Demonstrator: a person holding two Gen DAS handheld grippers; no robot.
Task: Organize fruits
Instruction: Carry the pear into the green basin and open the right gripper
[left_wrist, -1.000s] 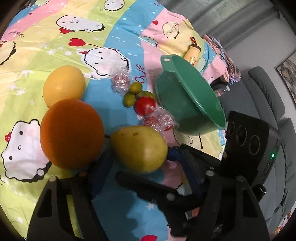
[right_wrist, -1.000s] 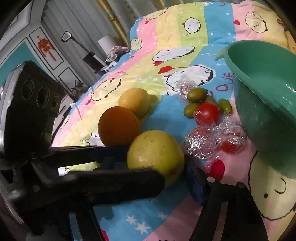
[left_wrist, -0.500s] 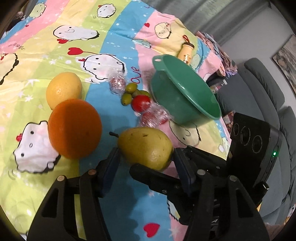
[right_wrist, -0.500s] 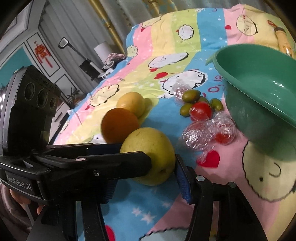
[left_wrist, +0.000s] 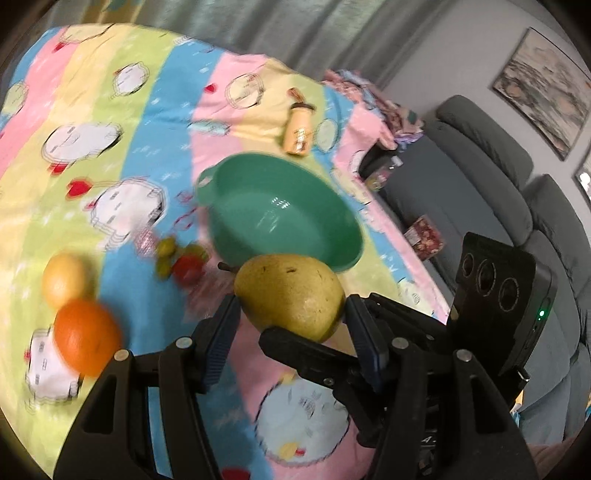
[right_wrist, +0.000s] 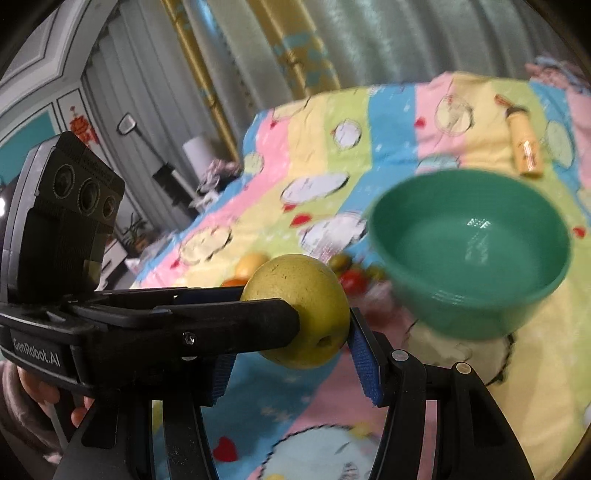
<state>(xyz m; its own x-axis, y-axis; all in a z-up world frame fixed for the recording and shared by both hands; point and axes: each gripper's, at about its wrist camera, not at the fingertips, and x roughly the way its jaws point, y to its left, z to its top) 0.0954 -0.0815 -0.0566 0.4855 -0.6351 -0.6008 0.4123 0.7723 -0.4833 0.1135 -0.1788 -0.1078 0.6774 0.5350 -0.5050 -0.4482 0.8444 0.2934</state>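
The pear (left_wrist: 290, 295) is held clear of the cloth (left_wrist: 155, 110), clamped between both grippers at once; the left gripper (left_wrist: 291, 332) has its jaws closed on its sides, and the right gripper (right_wrist: 291, 332) likewise. The bowl (left_wrist: 332, 254), at 12 o'clock from the pear, holds nothing, so no fruit is judged sorted. Left on the cloth at 9 o'clock are the orange (left_wrist: 86, 341), lemon (left_wrist: 64, 278), tomato (left_wrist: 188, 267) and olives (left_wrist: 166, 254).
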